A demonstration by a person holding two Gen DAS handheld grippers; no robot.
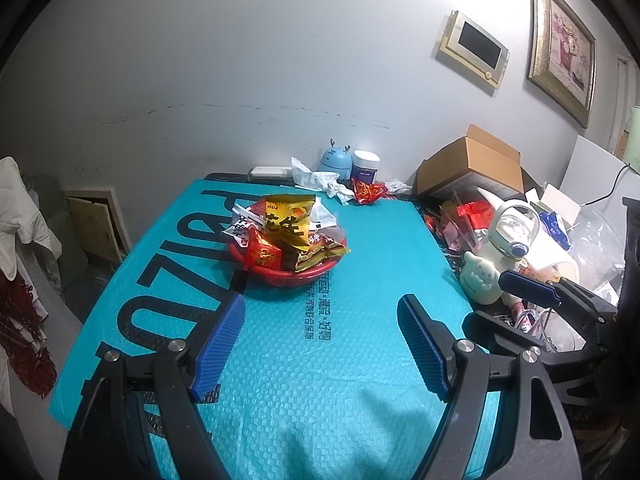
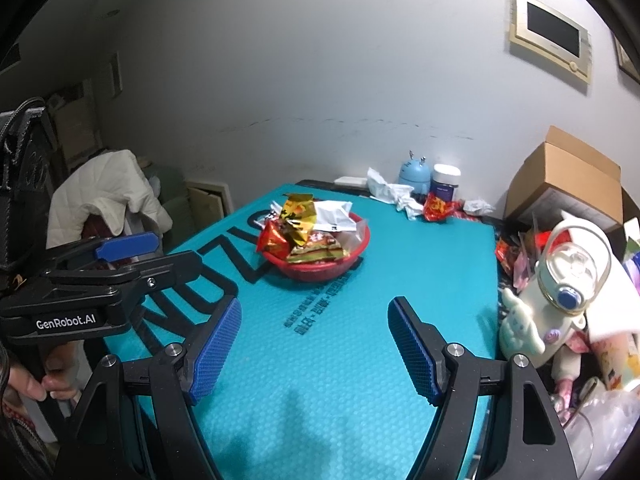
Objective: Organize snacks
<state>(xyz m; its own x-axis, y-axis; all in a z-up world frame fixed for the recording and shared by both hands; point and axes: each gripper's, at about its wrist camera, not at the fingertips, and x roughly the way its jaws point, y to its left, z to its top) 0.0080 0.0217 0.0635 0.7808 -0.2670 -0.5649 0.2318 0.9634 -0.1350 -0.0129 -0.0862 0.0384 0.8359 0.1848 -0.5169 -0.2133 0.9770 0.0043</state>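
Note:
A red basket (image 1: 289, 277) (image 2: 320, 270) sits on the teal bubble mat (image 1: 340, 360) (image 2: 340, 360), heaped with snack packets; a yellow packet (image 1: 289, 222) (image 2: 298, 210) stands on top. One red snack packet (image 1: 368, 192) (image 2: 438, 205) lies loose at the mat's far edge. My left gripper (image 1: 320, 344) is open and empty, low over the near mat. My right gripper (image 2: 314, 346) is open and empty beside it. The right gripper also shows at the right of the left wrist view (image 1: 528, 286), and the left gripper at the left of the right wrist view (image 2: 128, 246).
A blue toy (image 1: 335, 159), a white-lidded jar (image 1: 365, 166) and crumpled paper (image 1: 316, 180) stand by the back wall. To the right are a cardboard box (image 1: 472, 164), a cream bottle (image 2: 560, 292) and clutter. A chair with white clothing (image 2: 108, 196) is at left.

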